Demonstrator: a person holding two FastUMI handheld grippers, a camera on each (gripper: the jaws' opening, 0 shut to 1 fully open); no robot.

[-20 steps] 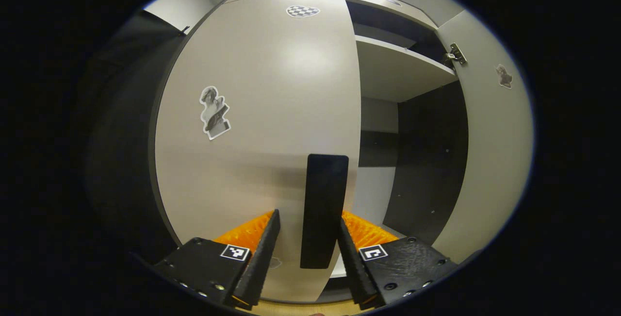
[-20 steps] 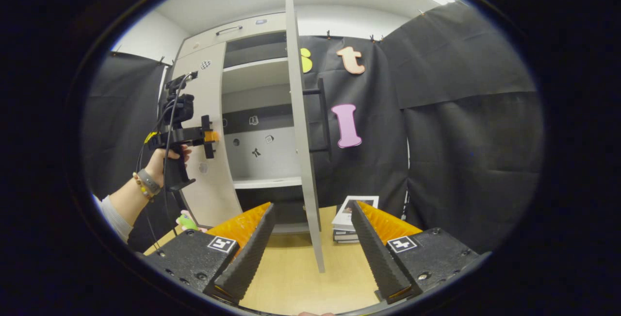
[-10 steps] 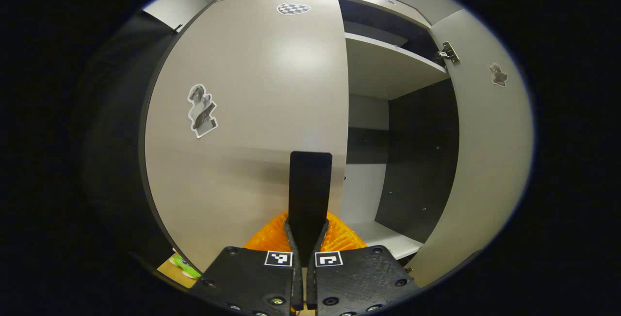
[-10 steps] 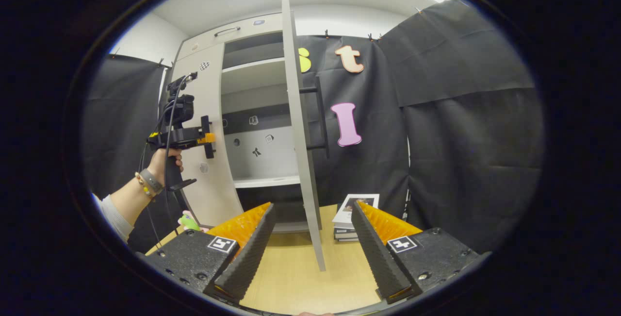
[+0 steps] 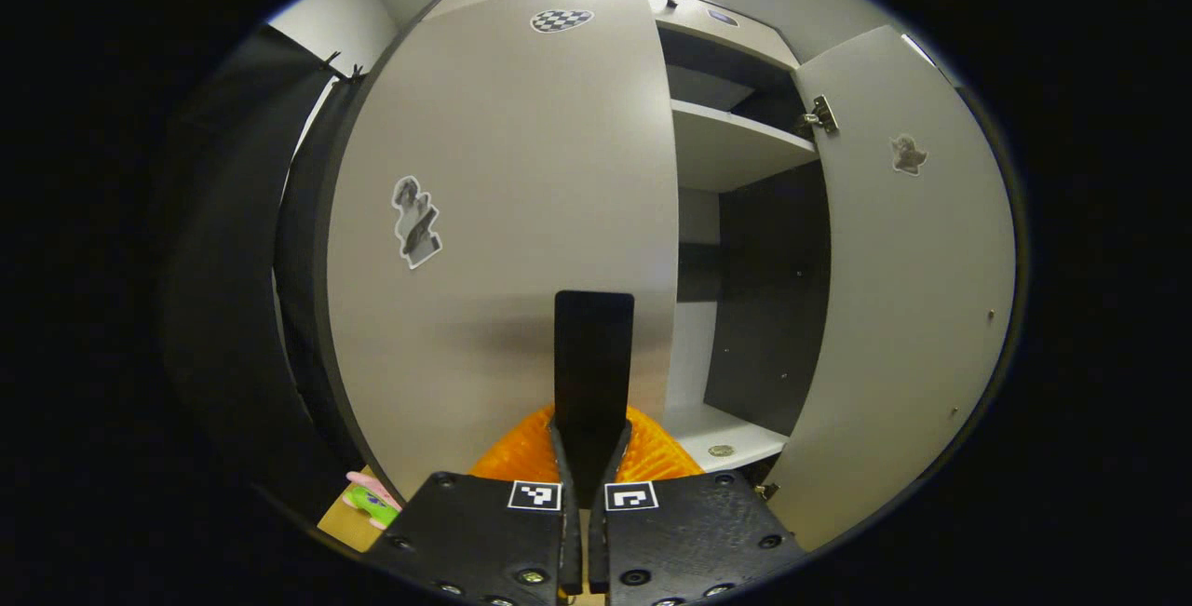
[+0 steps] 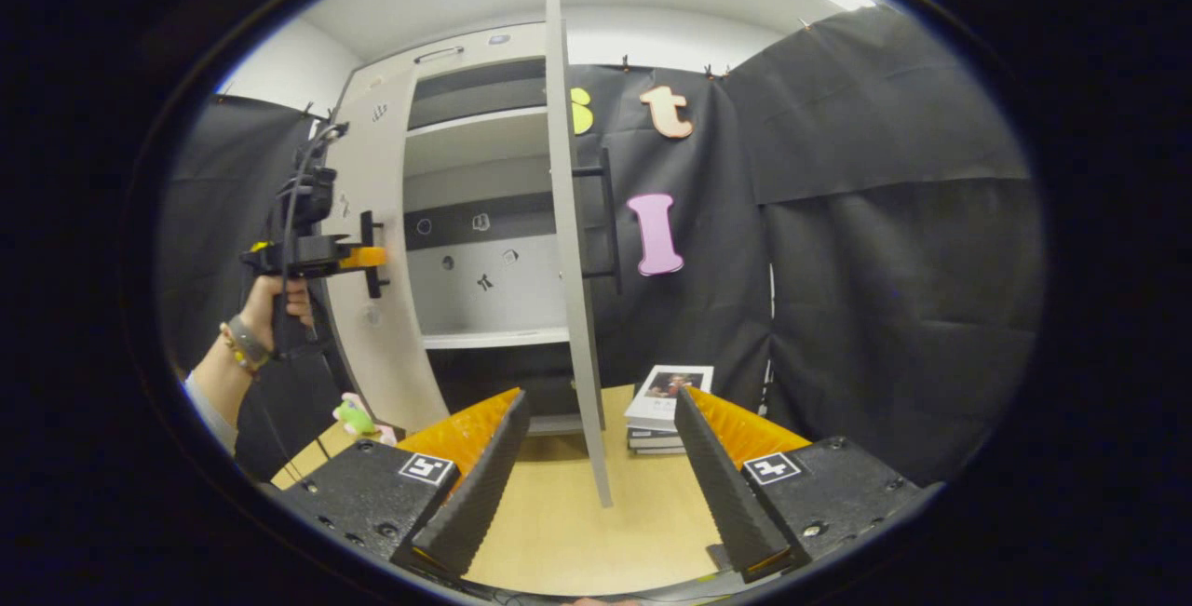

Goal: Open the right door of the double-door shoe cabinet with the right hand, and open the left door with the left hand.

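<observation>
Upright, the handle point(image 5: 593, 359) sits clamped in left tongs point(image 5: 584, 471) — right tongs point(image 6: 596, 485) gape apart.

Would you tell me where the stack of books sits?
In the right gripper view, the stack of books lies on the wooden floor, right of the open right door.

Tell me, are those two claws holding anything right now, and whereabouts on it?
The left gripper is clamped on the left door's black handle, near its lower end. The right gripper is open and holds nothing; the right door stands between its fingers, untouched.
</observation>
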